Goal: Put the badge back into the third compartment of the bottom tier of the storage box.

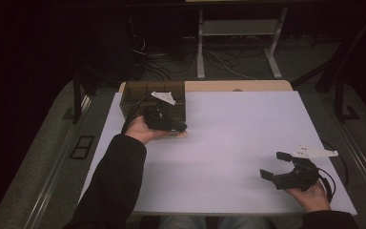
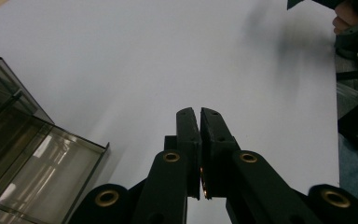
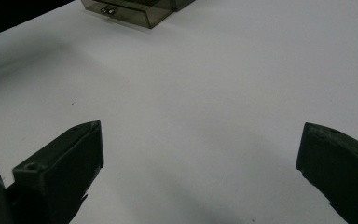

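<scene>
The left tongs (image 1: 178, 128), closed and empty, sat just beside the smoky drawer box (image 1: 138, 98), far nearer it than the wide-open, empty right tongs (image 1: 272, 166).

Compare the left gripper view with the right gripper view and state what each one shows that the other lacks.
Left gripper view: the left gripper with its black jaws pressed together and nothing between them, plus the person's other hand at the top right corner.

Right gripper view: the right gripper with jaws spread wide apart, and a small metal knob on the drawer front.

Both share: the smoky transparent plastic drawer box and the white table surface.
</scene>
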{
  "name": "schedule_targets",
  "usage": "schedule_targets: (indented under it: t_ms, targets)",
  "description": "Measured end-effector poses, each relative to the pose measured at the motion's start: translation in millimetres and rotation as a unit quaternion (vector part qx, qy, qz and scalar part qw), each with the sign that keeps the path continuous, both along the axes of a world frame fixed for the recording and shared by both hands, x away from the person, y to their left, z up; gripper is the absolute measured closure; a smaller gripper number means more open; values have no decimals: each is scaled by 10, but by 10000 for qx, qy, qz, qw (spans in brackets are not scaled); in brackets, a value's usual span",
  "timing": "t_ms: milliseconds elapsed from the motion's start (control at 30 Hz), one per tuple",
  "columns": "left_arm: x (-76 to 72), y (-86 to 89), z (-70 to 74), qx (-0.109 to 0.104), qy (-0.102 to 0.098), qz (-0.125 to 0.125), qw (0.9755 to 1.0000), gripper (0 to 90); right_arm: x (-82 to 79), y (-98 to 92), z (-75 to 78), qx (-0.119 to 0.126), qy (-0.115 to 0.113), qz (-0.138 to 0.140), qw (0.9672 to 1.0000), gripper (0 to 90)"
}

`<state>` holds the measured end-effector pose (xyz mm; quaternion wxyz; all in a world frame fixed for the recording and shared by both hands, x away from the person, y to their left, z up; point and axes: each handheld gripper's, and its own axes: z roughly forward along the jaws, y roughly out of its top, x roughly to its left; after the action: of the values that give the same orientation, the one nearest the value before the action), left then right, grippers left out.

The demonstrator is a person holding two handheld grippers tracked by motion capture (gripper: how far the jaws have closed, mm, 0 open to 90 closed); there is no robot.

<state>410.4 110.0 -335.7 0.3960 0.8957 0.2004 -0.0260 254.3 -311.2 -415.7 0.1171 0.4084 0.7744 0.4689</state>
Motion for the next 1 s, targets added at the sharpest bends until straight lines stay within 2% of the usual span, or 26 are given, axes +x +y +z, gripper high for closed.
schedule_targets:
  t_ms: [300,633,900,1000]
  targets:
    - [79,92,-15,-72,30,244,9997,865,-1,-5,0,9,18,0,10000,3]
    - [174,164,-42,-243,6,487,9985,865,3,-6,-5,-18,8,-2,10000,3]
    - [251,279,-34,-479,-44,723,9962,865,1,-8,-4,-20,19,-3,10000,3]
    - [275,328,-43,-486,-40,794,9956,865,2,-10,-6,-24,17,-8,10000,3]
